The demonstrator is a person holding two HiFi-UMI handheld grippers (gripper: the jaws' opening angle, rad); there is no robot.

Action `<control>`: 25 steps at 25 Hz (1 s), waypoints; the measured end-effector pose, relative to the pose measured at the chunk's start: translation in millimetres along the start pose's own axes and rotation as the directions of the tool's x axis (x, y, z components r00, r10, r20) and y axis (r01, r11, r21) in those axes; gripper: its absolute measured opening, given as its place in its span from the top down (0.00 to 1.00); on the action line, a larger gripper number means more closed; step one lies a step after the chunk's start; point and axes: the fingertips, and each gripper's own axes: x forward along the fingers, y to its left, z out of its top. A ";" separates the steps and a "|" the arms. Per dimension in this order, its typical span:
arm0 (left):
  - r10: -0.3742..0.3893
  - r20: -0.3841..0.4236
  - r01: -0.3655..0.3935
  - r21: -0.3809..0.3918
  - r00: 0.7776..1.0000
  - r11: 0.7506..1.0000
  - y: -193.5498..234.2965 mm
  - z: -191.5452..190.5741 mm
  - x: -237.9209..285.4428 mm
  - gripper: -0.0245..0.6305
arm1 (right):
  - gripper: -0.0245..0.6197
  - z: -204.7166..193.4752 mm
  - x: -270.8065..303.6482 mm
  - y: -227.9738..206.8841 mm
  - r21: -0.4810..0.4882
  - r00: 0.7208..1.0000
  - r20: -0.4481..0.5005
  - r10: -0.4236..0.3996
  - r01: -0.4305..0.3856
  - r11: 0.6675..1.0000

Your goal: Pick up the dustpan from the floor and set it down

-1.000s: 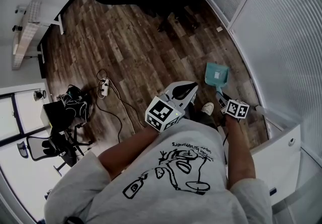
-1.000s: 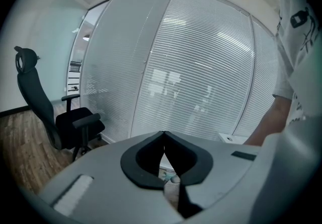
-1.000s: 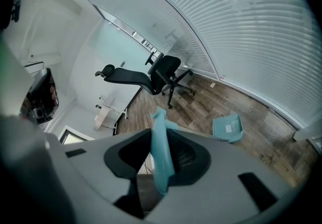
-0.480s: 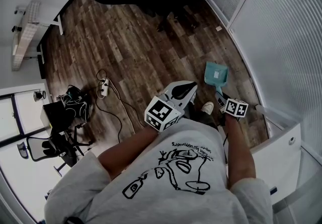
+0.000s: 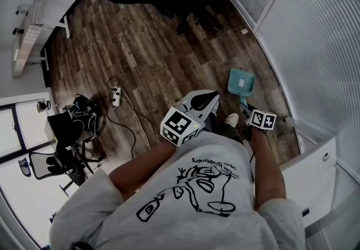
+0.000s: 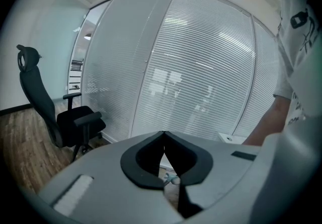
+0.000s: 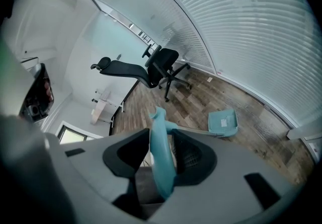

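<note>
Teal dustpan (image 5: 242, 83) lies flat on the wood floor (image 5: 152, 52) near the blinds wall (image 5: 315, 46). Its handle (image 7: 162, 152) stands between the right tongs (image 7: 160, 137), which have just been opening and sit slack round it. Left tongs (image 6: 163, 136) clenched, empty.

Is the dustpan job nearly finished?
Nearly, it seems. Done: the teal plastic dustpan sits flat on the wooden floor. In hand: its handle stands between the jaws of the right tool, which have just been opening. Left: pulling the tool clear.
</note>
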 end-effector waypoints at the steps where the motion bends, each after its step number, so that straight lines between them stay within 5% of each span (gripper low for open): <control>1: 0.001 -0.001 -0.001 -0.001 1.000 1.000 0.4 -0.1 -0.3 0.96 | 0.79 -0.8 -0.1 0.2 -0.001 1.000 -0.004 -0.001 0.001 1.000; 25: -0.007 0.013 0.007 -0.008 1.000 1.000 -0.4 -2.1 -3.3 0.96 | 0.74 15.6 -11.7 2.8 -0.029 0.998 0.044 -0.040 0.041 0.999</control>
